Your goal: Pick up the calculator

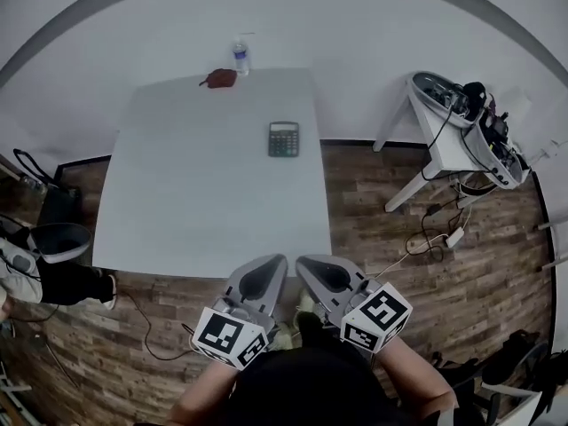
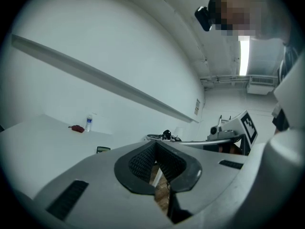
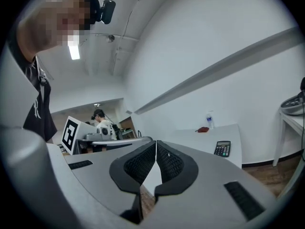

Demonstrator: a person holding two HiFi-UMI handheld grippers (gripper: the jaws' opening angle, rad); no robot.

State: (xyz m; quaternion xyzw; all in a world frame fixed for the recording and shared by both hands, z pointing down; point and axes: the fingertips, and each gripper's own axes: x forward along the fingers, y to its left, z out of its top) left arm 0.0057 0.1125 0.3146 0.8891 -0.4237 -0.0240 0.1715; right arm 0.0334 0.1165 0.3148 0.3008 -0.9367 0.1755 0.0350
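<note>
A dark calculator (image 1: 283,138) lies flat on the white table (image 1: 177,202), right of the middle and toward the far side. It also shows small in the left gripper view (image 2: 103,150) and in the right gripper view (image 3: 222,148). My left gripper (image 1: 273,261) and right gripper (image 1: 306,262) hover side by side at the table's near edge, well short of the calculator. Both point almost level toward the table. In each gripper view the black ribbed pads (image 2: 143,159) (image 3: 169,162) meet at the tips with nothing between them, so both grippers are shut and empty.
A water bottle (image 1: 240,57) and a small red pouch (image 1: 220,78) stand at the table's far edge. A white side table (image 1: 448,153) loaded with gear is at the right, with cables (image 1: 426,238) on the wood floor. Dark bags (image 1: 55,204) lie at the left.
</note>
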